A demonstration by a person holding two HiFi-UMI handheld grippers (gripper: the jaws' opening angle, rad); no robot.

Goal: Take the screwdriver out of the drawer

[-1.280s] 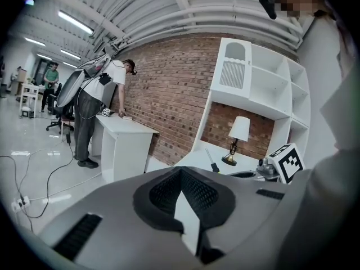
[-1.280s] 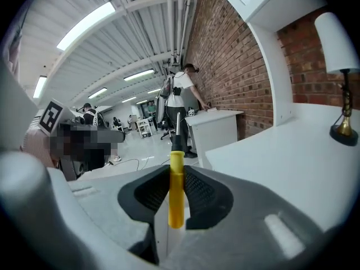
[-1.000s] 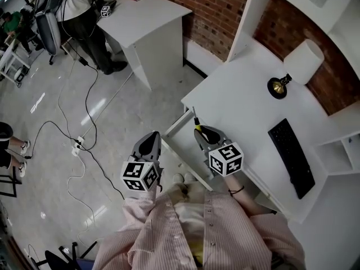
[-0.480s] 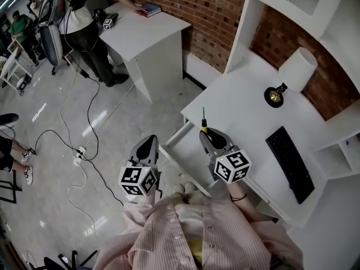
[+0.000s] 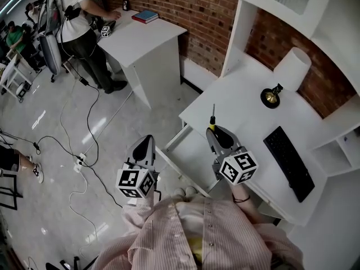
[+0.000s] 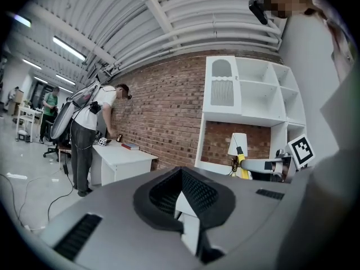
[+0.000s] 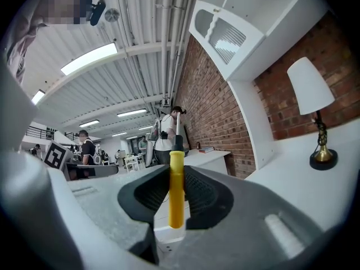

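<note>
Right gripper view: fingers (image 7: 147,194) of the right gripper (image 7: 176,174) clamp the yellow handle of the screwdriver (image 7: 176,187), shaft upright past the tips. Fingers of the left gripper (image 6: 181,172) are pressed together, nothing in them. Risk, judged: smooth round handle, narrow hold — a quick swing could pivot or drop it. Head view alone shows the open drawer (image 5: 185,146) below and the table (image 5: 247,114) edge beside the tool — pad contact is invisible there.
</note>
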